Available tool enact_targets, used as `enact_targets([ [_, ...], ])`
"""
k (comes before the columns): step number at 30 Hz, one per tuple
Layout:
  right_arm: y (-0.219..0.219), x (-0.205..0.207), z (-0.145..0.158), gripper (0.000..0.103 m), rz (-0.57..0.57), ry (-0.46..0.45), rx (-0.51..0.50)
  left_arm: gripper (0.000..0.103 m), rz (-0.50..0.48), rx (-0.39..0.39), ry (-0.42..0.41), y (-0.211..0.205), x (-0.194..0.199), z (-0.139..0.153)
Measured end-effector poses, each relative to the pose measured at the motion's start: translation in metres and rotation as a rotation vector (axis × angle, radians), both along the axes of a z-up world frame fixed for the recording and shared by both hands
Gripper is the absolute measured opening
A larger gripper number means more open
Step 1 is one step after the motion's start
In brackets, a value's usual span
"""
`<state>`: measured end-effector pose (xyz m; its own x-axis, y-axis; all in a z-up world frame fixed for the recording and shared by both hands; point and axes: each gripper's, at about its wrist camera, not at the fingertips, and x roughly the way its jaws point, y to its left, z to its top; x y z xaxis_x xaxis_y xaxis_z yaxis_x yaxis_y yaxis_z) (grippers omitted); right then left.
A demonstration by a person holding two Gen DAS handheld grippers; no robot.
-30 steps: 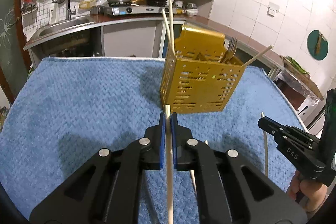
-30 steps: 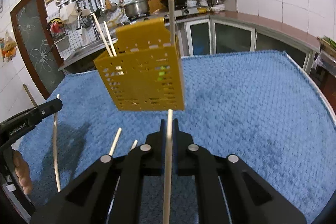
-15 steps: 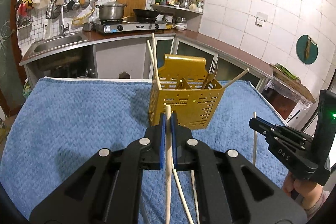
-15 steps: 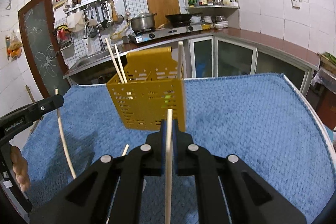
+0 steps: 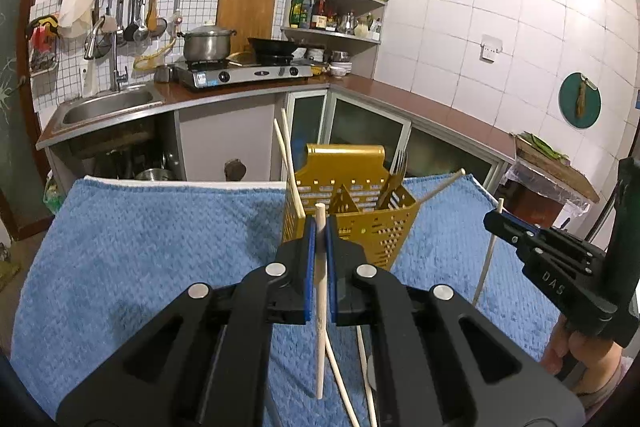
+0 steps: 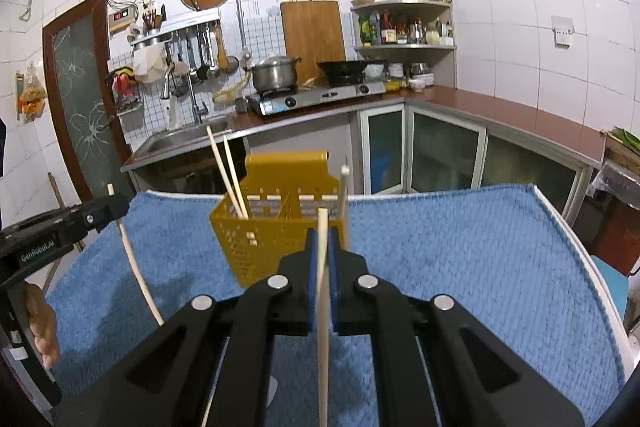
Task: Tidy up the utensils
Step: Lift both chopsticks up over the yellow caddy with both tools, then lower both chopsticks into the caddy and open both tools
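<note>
The left gripper (image 5: 319, 247) was clenched on one chopstick (image 5: 319, 311), at the lower centre of the left view. The right gripper (image 6: 322, 259) likewise pinched one chopstick (image 6: 322, 307). Beyond both stood one yellow holder (image 5: 372, 231) on the blue towel (image 5: 140, 247), mid-frame, with two chopsticks (image 6: 228, 179) leaning in its left compartment and one more (image 6: 344, 195) at its right side. A second before, the holder sat higher in both views and looked larger. Only the left view showed forks (image 5: 394, 183) in the holder and two loose chopsticks (image 5: 340, 379) on the towel beneath the gripper.
</note>
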<state>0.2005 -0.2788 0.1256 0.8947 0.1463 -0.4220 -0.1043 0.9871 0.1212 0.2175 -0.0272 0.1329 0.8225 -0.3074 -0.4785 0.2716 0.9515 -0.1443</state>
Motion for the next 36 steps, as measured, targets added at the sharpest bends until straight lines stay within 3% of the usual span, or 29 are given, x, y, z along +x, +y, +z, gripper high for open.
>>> enact_targets([
  [11,0.006,0.012,0.048,0.005,0.008,-0.093,-0.009,0.004,0.009,0.014,-0.066,-0.005,0.015,0.033],
  [26,0.01,0.041,0.14,0.005,-0.017,-0.226,-0.025,0.004,0.035,0.021,-0.22,-0.028,0.056,0.121],
  [31,0.011,0.064,0.145,0.005,-0.032,-0.243,-0.008,0.004,0.053,0.039,-0.277,-0.042,0.078,0.129],
  [36,0.013,0.091,0.122,0.005,-0.035,-0.207,-0.035,0.004,0.056,0.032,-0.287,-0.049,0.102,0.111],
])
